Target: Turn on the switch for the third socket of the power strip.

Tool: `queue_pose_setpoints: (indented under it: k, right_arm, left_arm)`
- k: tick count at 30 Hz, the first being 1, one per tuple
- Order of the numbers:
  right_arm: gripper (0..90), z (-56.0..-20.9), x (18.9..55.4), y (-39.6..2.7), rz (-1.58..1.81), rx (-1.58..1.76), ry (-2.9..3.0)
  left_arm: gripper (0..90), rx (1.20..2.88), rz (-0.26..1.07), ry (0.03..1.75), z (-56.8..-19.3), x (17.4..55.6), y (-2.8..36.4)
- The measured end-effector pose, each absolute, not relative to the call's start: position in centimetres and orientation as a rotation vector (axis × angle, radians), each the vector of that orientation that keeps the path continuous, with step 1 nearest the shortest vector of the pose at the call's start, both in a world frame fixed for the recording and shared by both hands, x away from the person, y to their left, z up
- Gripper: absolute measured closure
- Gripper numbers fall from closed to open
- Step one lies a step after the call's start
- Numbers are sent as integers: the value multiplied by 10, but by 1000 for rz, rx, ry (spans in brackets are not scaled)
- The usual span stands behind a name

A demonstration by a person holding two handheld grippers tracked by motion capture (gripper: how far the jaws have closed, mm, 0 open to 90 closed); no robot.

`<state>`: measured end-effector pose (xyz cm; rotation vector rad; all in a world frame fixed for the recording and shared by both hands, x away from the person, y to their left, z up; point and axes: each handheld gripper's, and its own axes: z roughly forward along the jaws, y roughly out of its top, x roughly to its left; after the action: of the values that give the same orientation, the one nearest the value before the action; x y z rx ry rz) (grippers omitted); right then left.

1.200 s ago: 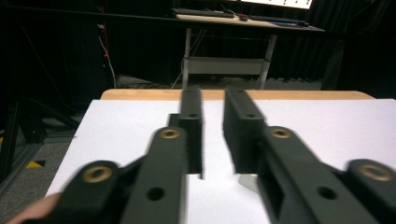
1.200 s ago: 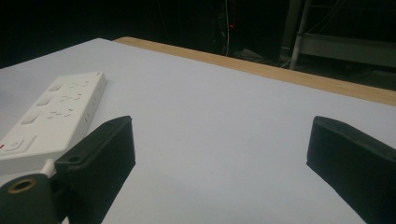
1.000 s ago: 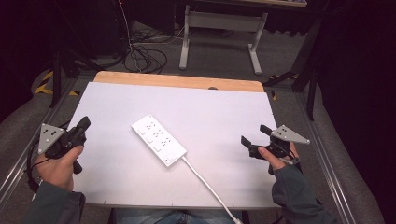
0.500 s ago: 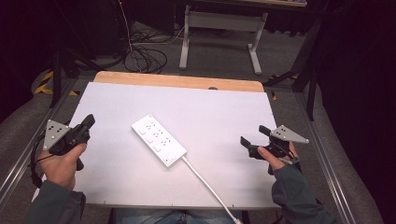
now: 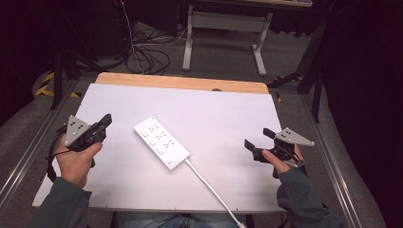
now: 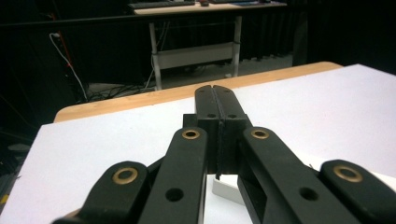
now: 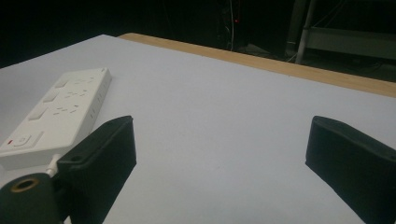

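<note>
White power strip [image 5: 161, 143] lies diagonally between closed-jawed left gripper [image 5: 105, 120] and spread-jawed right gripper [image 5: 256, 138].

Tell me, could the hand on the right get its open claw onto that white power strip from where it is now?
Probably yes. The right gripper is open and empty, and bare white table lies between it and the power strip. Its cord trails toward the person, off the direct line.

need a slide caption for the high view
White power strip lies diagonally on the white table, between the shut left gripper and the open right gripper.
</note>
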<state>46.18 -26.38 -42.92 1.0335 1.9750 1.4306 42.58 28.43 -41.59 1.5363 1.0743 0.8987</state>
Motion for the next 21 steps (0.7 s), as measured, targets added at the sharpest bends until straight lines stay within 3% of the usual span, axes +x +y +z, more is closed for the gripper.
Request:
queue_pose_setpoints:
  k: [21]
  right_arm:
    - [96, -429, 461, -263, 1435, 1014, 1985]
  left_arm:
    - [900, 1761, 839, 991, -430, 467, 244]
